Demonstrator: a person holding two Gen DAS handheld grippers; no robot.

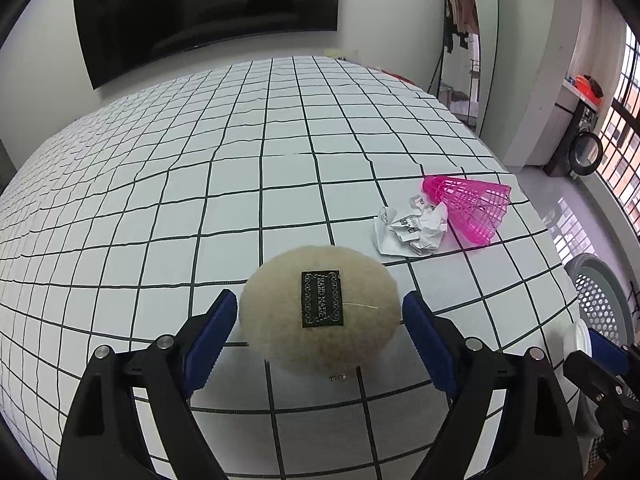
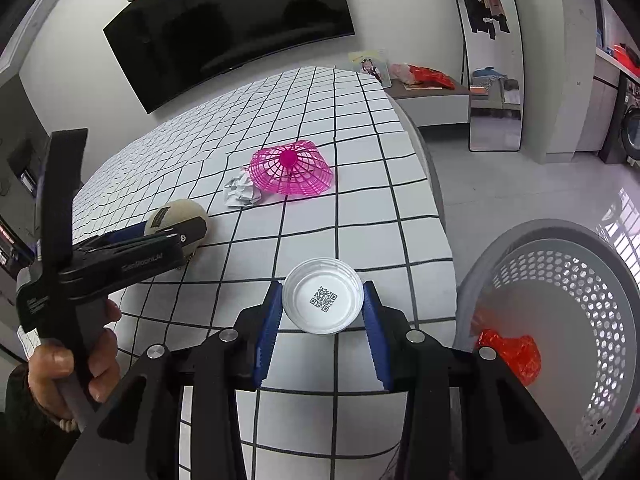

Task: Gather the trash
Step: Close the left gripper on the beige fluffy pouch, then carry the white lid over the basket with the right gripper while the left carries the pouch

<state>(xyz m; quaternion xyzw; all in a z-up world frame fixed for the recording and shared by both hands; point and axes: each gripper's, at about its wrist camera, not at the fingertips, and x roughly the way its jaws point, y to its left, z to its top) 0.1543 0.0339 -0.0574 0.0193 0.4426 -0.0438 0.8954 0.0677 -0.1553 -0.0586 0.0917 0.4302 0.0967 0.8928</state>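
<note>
My left gripper (image 1: 320, 312) has its blue fingers on either side of a cream fuzzy ball (image 1: 320, 312) with a black label, resting on the checked table (image 1: 200, 160); the jaws sit close to its sides, and contact is unclear. My right gripper (image 2: 323, 304) is shut on a white plastic lid (image 2: 323, 302) with a QR code, held above the table's front edge. A crumpled paper (image 1: 412, 228) lies next to a pink mesh cone (image 1: 472, 204). Both also show in the right wrist view, the paper (image 2: 241, 194) and the cone (image 2: 291, 172).
A grey perforated basket (image 2: 560, 320) stands on the floor right of the table, with a red wrapper (image 2: 510, 354) inside. A dark TV (image 1: 204, 12) hangs on the far wall. A mirror (image 2: 494, 60) and a low bench stand at the right.
</note>
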